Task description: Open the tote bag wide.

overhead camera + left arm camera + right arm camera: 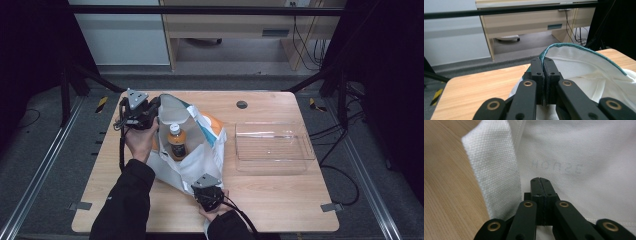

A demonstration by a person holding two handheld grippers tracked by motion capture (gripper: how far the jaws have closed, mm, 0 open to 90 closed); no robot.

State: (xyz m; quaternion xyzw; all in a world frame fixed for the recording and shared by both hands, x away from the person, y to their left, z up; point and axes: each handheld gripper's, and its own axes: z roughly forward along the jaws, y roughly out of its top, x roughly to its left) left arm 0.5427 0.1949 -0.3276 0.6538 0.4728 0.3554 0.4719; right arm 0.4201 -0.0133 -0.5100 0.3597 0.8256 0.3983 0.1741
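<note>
Looks about halfway: left gripper clamps the bag rim near the table's far-left corner, right gripper pinches its near end, bottle still inside, tray empty.

A white cloth bag with a teal-edged rim and an orange patch on its outer side is seen on the wooden table, left of centre, with its mouth held open toward the camera. Its teal rim is pinched at the far left edge, and its white fabric, printed with faint grey lettering, at the near edge. A bottle with a white cap and an orange label is seen upright inside.
</note>
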